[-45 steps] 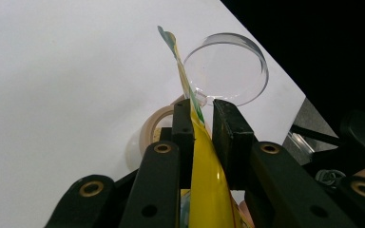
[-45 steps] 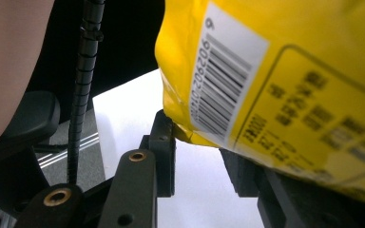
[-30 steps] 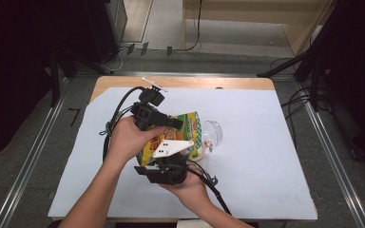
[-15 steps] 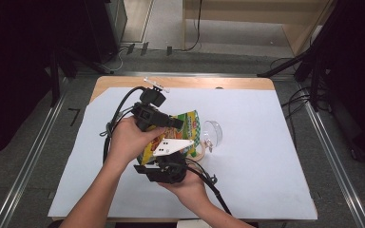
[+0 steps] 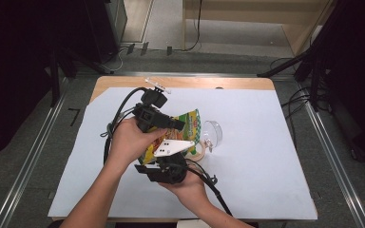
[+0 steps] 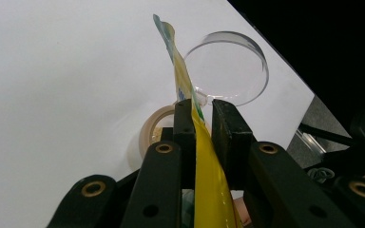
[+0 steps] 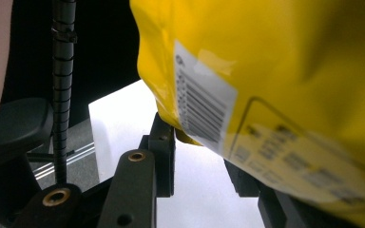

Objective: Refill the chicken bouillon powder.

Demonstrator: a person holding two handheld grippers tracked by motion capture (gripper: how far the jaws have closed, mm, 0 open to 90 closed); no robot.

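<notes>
On the white table sheet, both grippers hold 1 yellow snack bag aloft. The left gripper pinches its thin edge; the right gripper clamps a corner. Light, crinkly, slippery: grip the seams.

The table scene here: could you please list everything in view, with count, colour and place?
snack bag: one, yellow and green, held above the middle of the table between both grippers
glass bowl: one, clear, on the sheet just right of the bag
tape roll: one, beige, on the sheet beside the bowl, nearer the person
paper sheet: one, pale blue-white, covering most of the table
table: one, wood, edge showing at the far side
left gripper: one, black, jaws pinching the bag's thin edge
right gripper: one, black with a white plate on top, jaws either side of the bag's lower corner
hands: two, each holding a gripper, coming in from the near edge
</notes>
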